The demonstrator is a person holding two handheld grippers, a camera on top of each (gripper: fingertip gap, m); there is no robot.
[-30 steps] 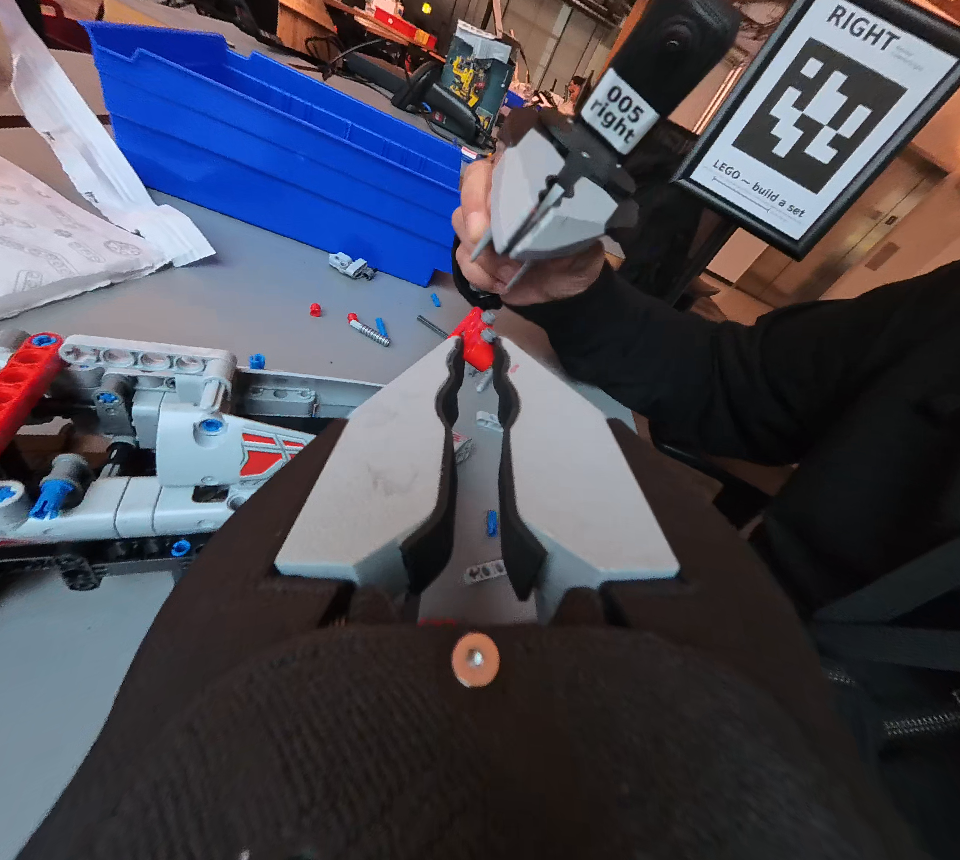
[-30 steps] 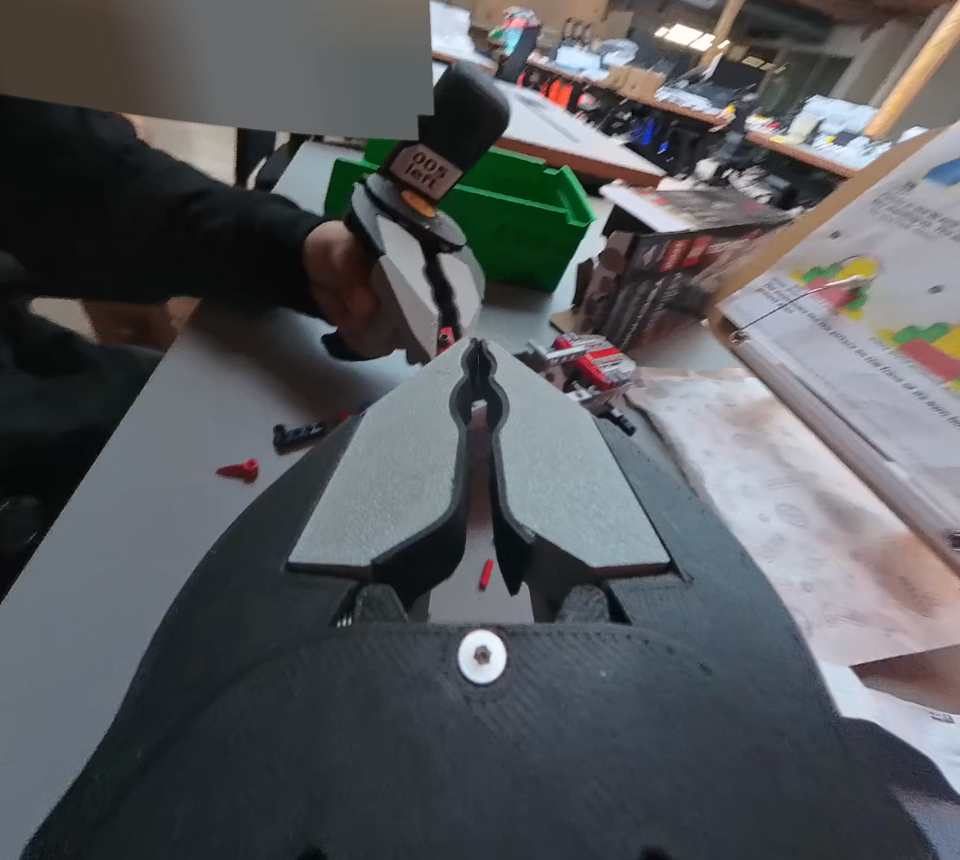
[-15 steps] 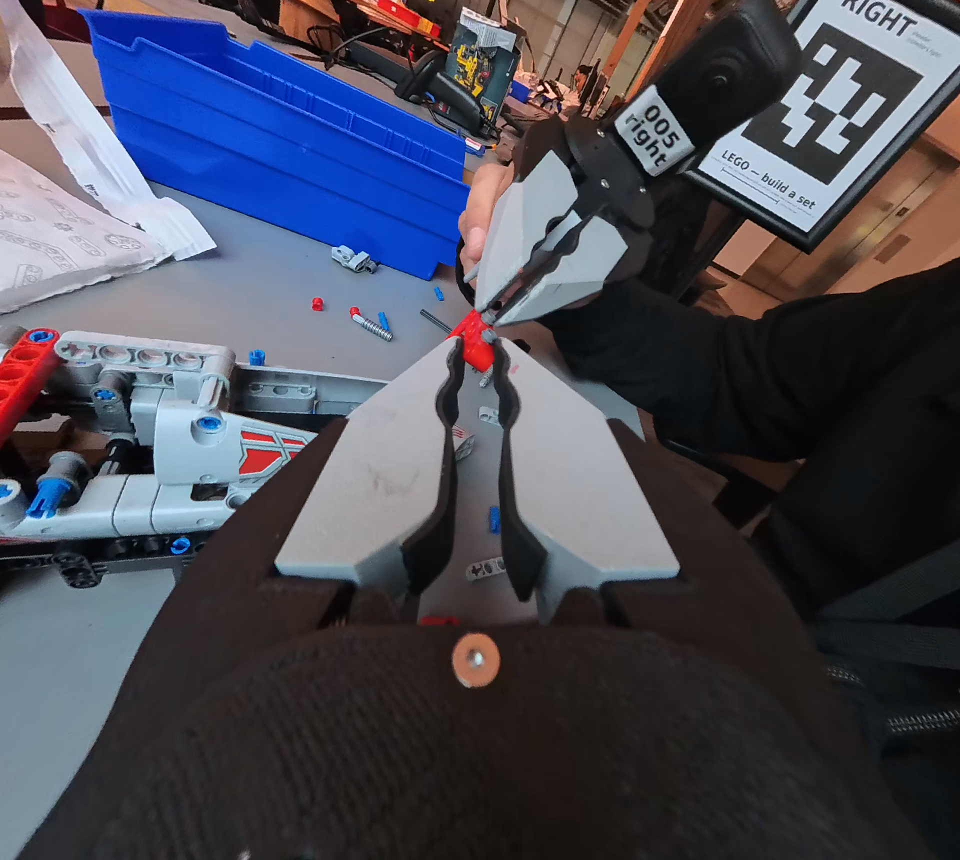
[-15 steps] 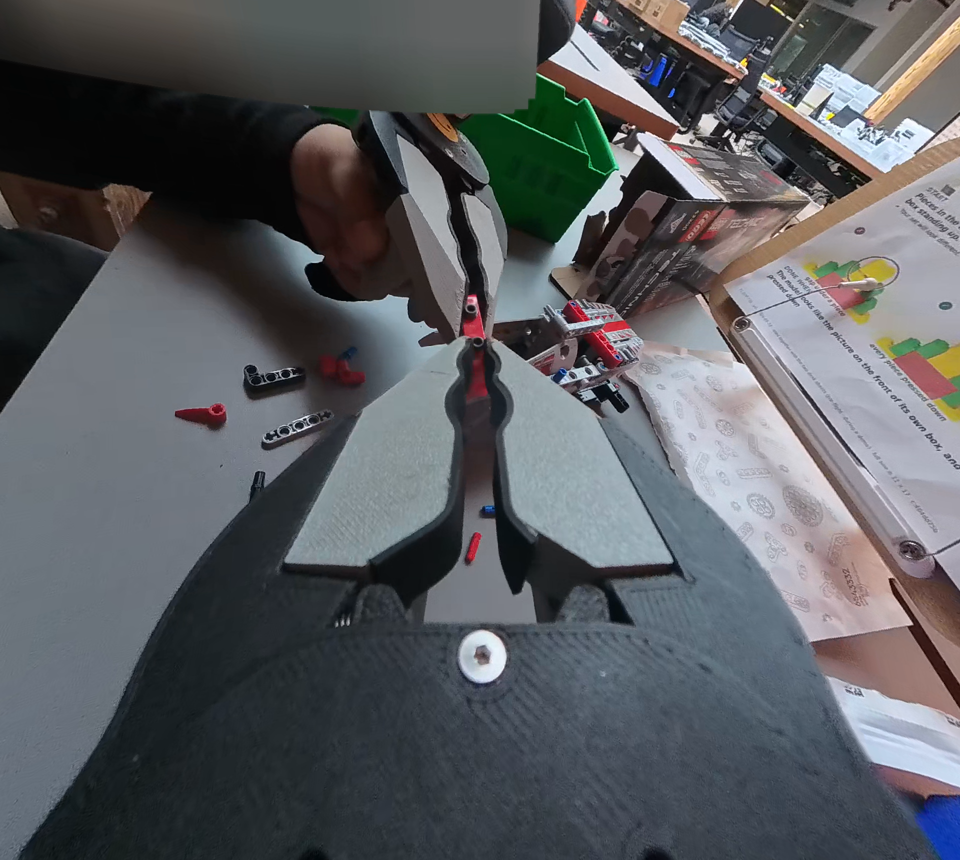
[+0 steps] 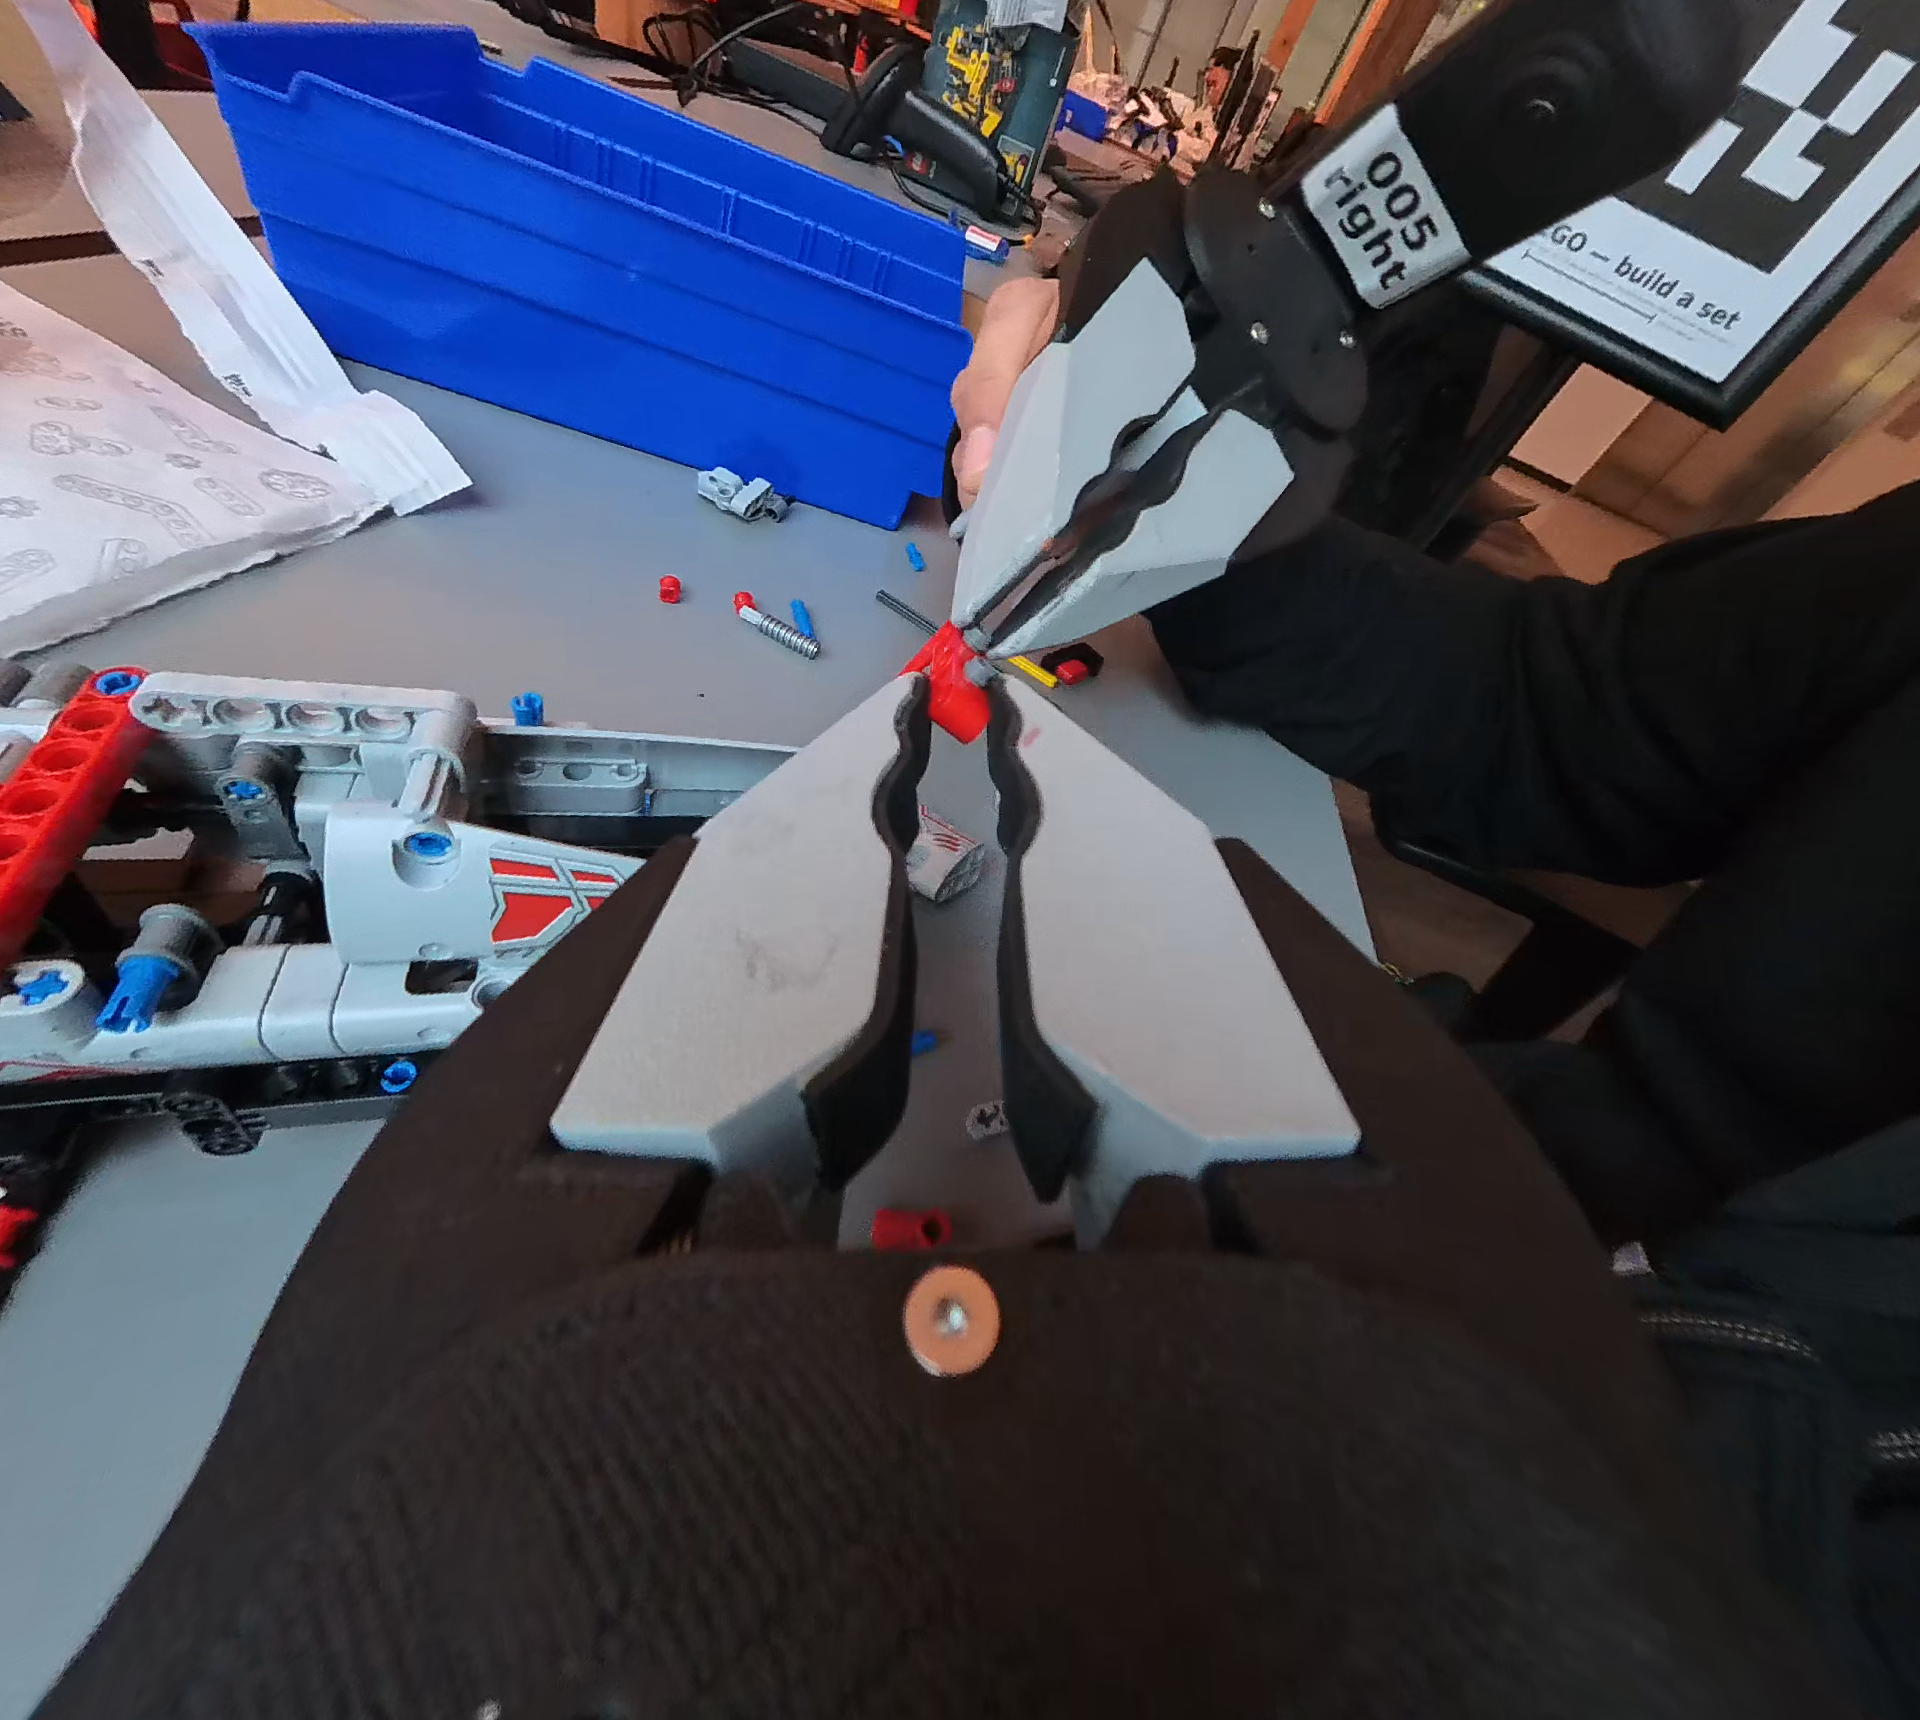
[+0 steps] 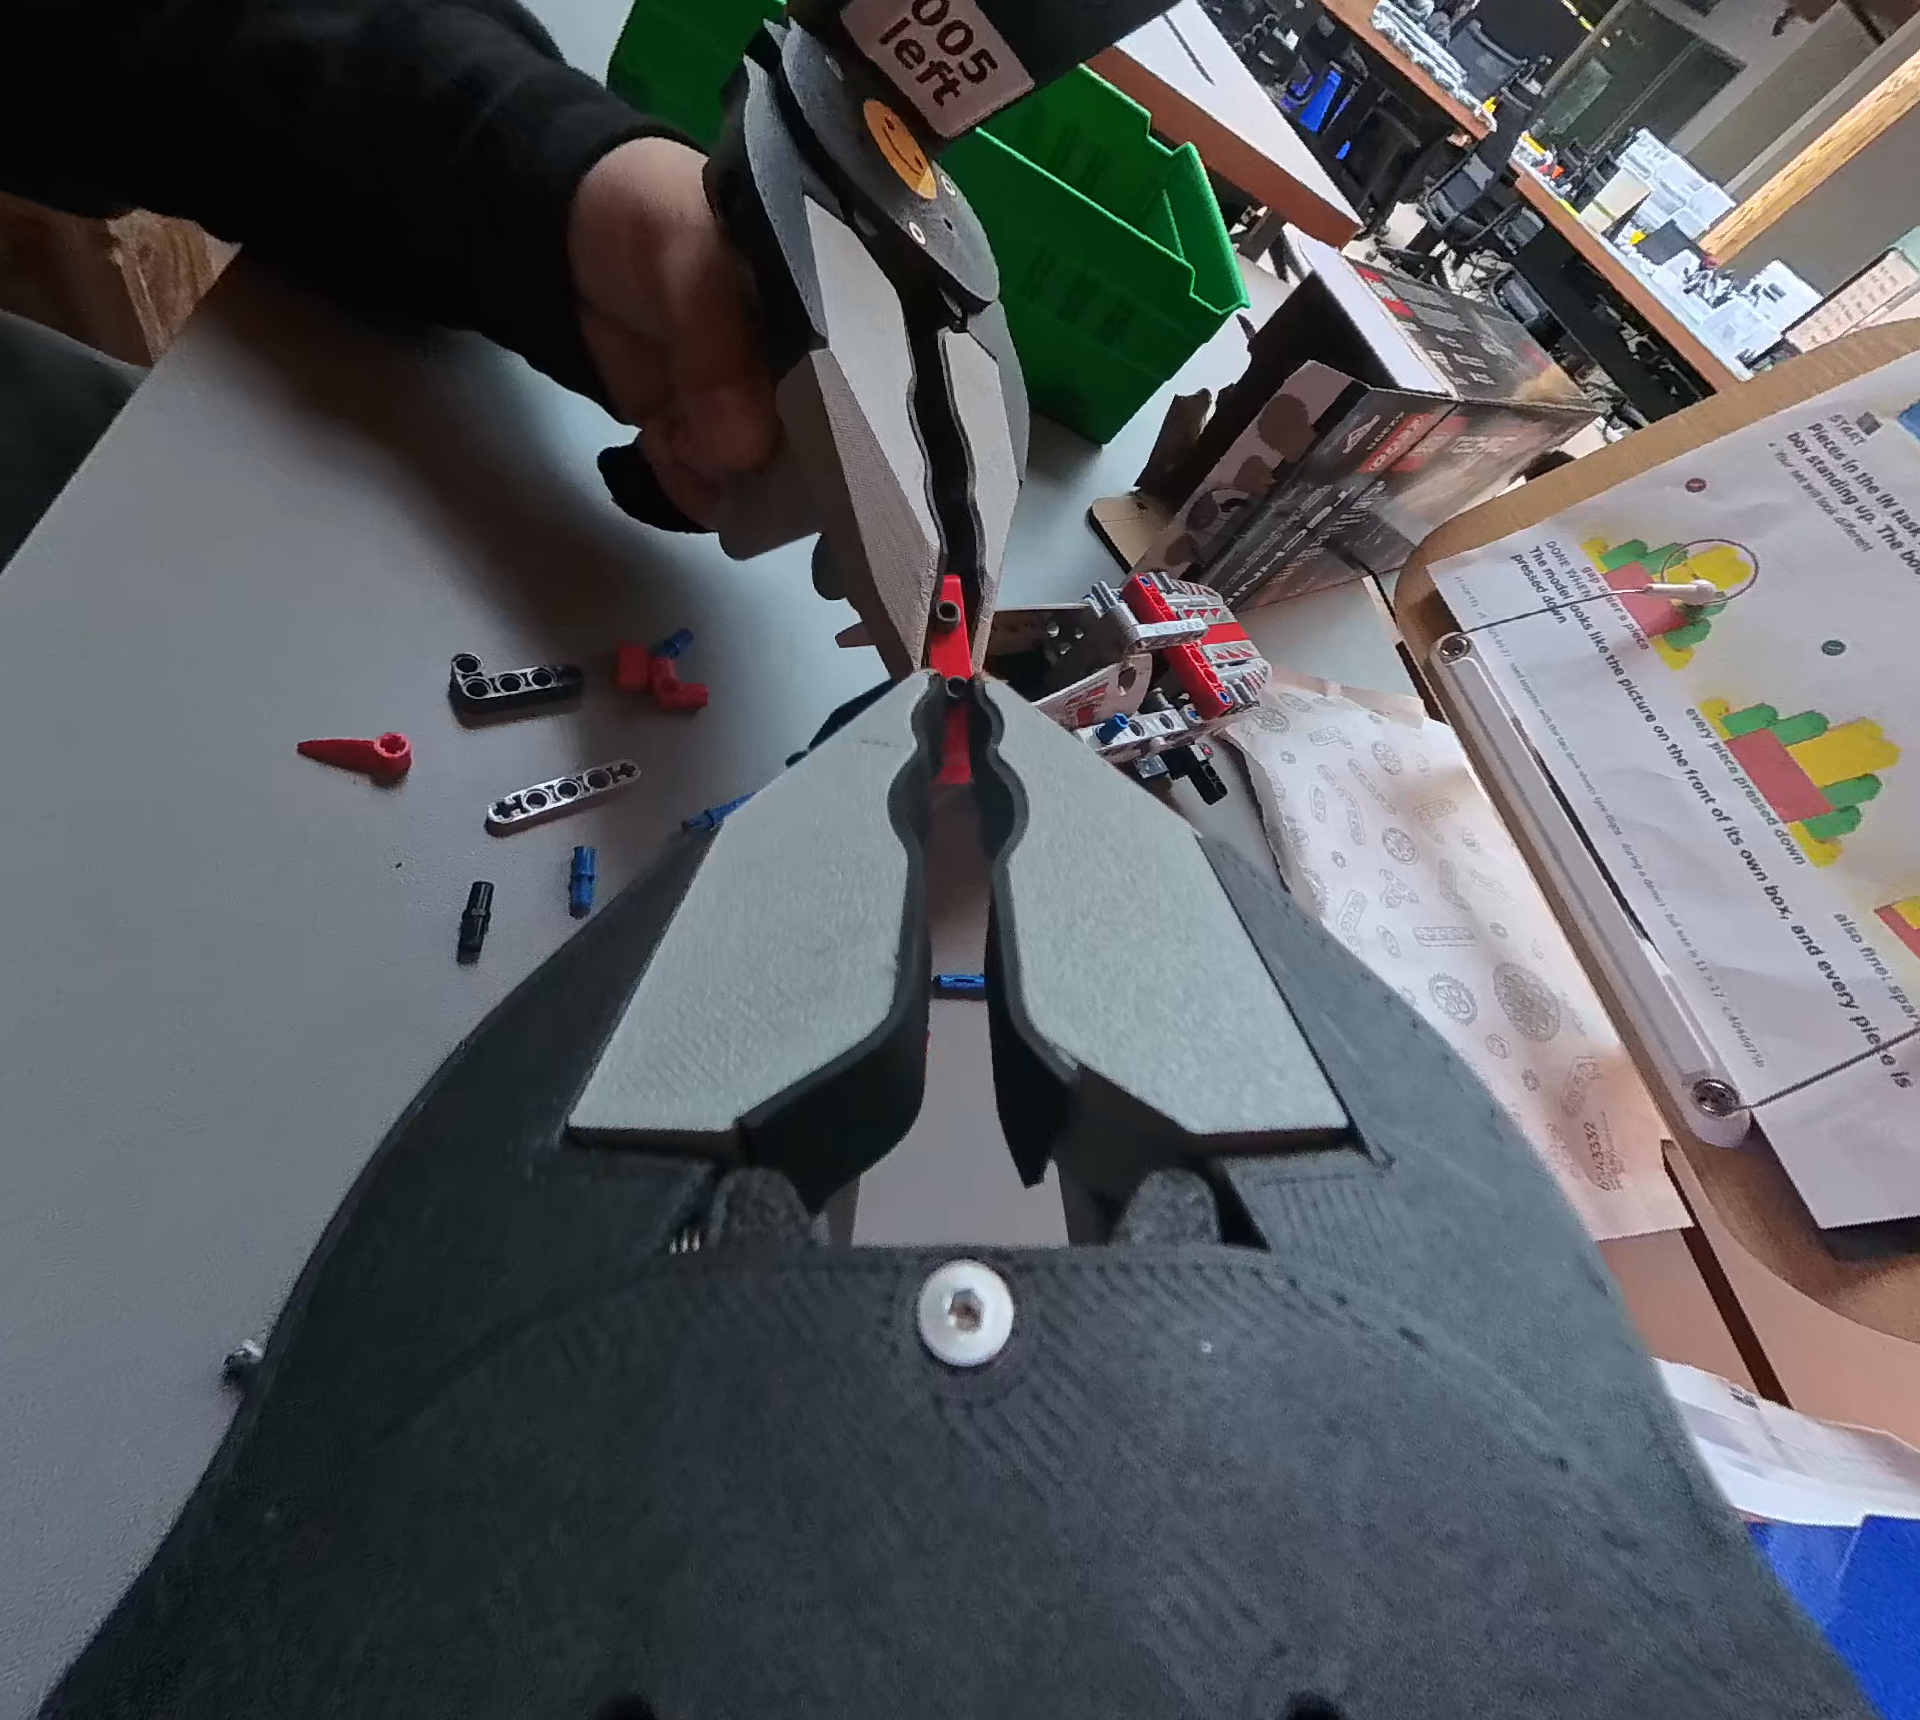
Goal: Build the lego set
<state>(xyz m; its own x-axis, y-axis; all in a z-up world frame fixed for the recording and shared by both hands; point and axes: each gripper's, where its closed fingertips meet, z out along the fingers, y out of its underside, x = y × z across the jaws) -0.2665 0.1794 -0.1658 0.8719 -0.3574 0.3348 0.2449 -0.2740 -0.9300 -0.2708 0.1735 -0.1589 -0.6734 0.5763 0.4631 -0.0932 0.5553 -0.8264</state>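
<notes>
My left gripper (image 5: pixel 956 689) is shut on a small red connector piece (image 5: pixel 950 685) and holds it above the grey table (image 5: pixel 540 590). My right gripper (image 5: pixel 978 635) comes in from the upper right, shut on a small grey pin (image 5: pixel 977 646) whose end touches the red piece. In the right wrist view the right gripper (image 6: pixel 954 684) pinches the pin (image 6: pixel 954 686) tip to tip against the left gripper (image 6: pixel 948 650) and the red piece (image 6: pixel 948 631). The partly built grey and red model (image 5: pixel 343 849) lies on the table to the left.
A blue bin (image 5: pixel 582 268) stands behind the model, with paper bags (image 5: pixel 125 465) to its left. A green bin (image 6: pixel 1091 216), a set box (image 6: pixel 1382 475) and an instruction board (image 6: pixel 1714 735) lie beyond. Loose pins and beams (image 6: pixel 514 683) are scattered on the table. A framed sign (image 5: pixel 1787 60) stands at right. Less than 4 cm separates the two grippers' tips.
My right gripper has come down from a raised position to the left gripper's tips, bringing the pin against the red piece. The left gripper has stayed nearly still.
</notes>
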